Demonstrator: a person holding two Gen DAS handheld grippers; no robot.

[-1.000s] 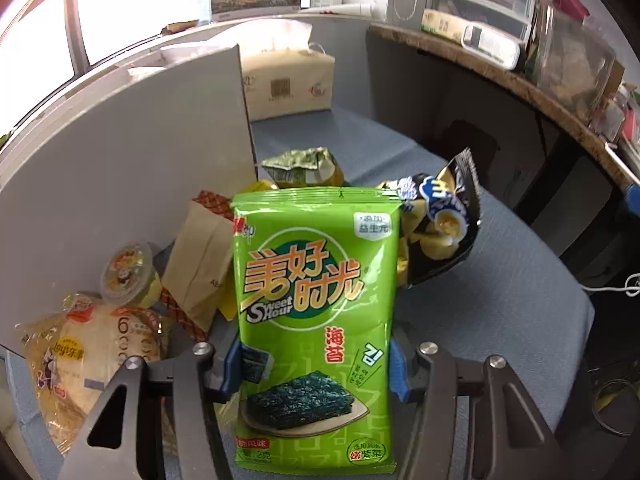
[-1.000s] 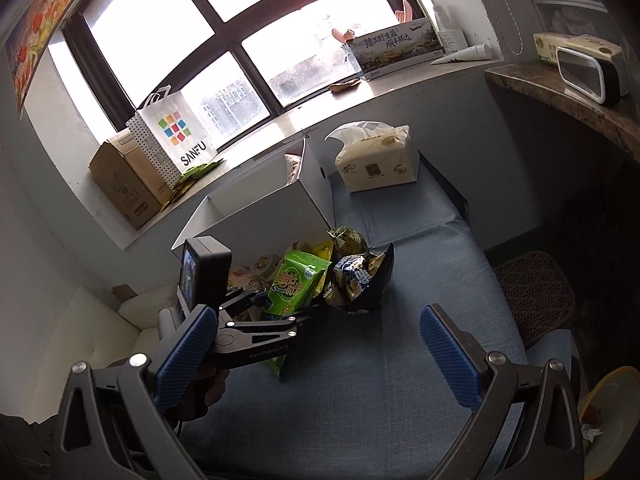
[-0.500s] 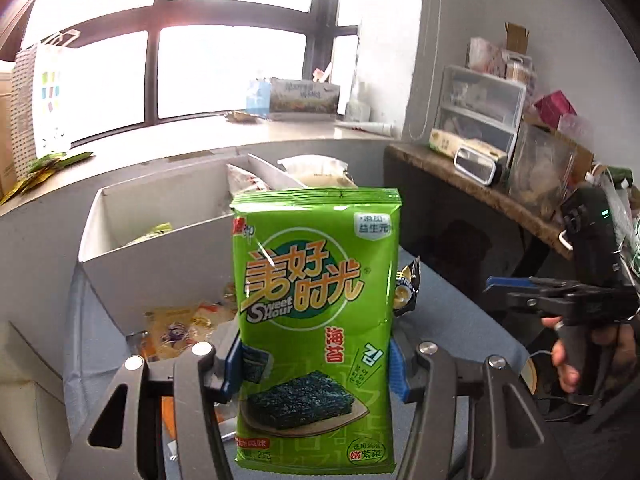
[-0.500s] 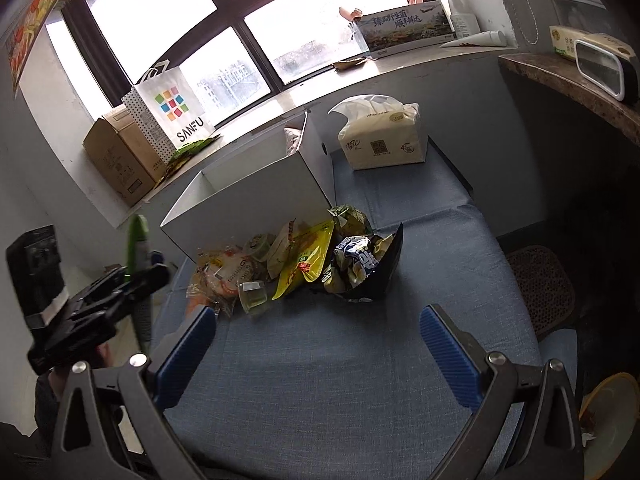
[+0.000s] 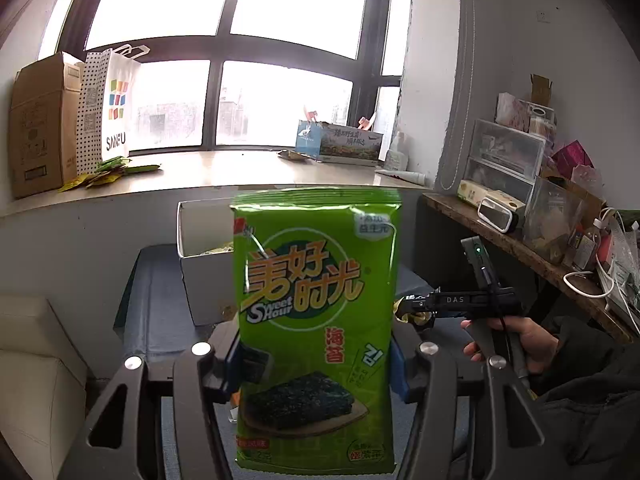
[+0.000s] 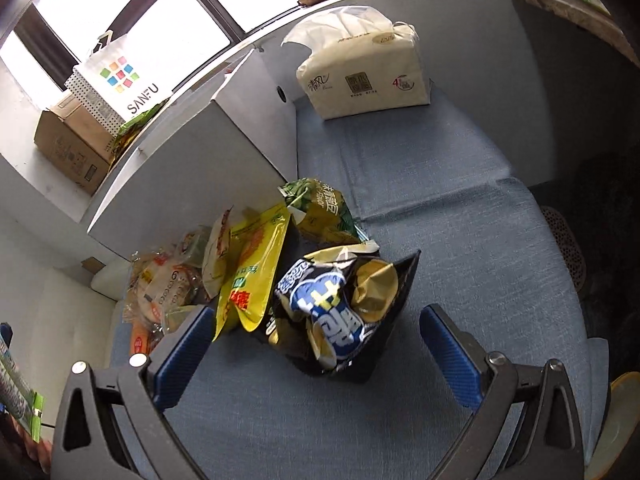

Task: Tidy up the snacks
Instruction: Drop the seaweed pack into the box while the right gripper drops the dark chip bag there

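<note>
Blue-grey cloth (image 6: 460,200) covers the work surface below a wide window, and a white box (image 6: 208,152) stands open on it as the likely home for the snacks. Held upright in front of that box, a green seaweed packet (image 5: 316,320) fills the left wrist view; the left gripper (image 5: 316,364) is clenched on its lower sides, so the printed face stays flat and the bag can probably be dropped in edgewise. The packet hangs in the air, apart from the box and not yet over its opening.

Against the near wall of the box lies the remaining heap: a black chip bag (image 6: 340,312) foremost, a yellow bag (image 6: 248,272) leaning beside it, a green crumpled bag (image 6: 320,212) just behind, and clear-wrapped pastries (image 6: 160,288) at the far left. The right gripper (image 6: 316,352) hovers with its jaws spread wide on either side of the black chip bag, touching nothing, seemingly lined up for the next pick. A tissue pack (image 6: 364,76) sits beyond the box, out of the way.
</note>
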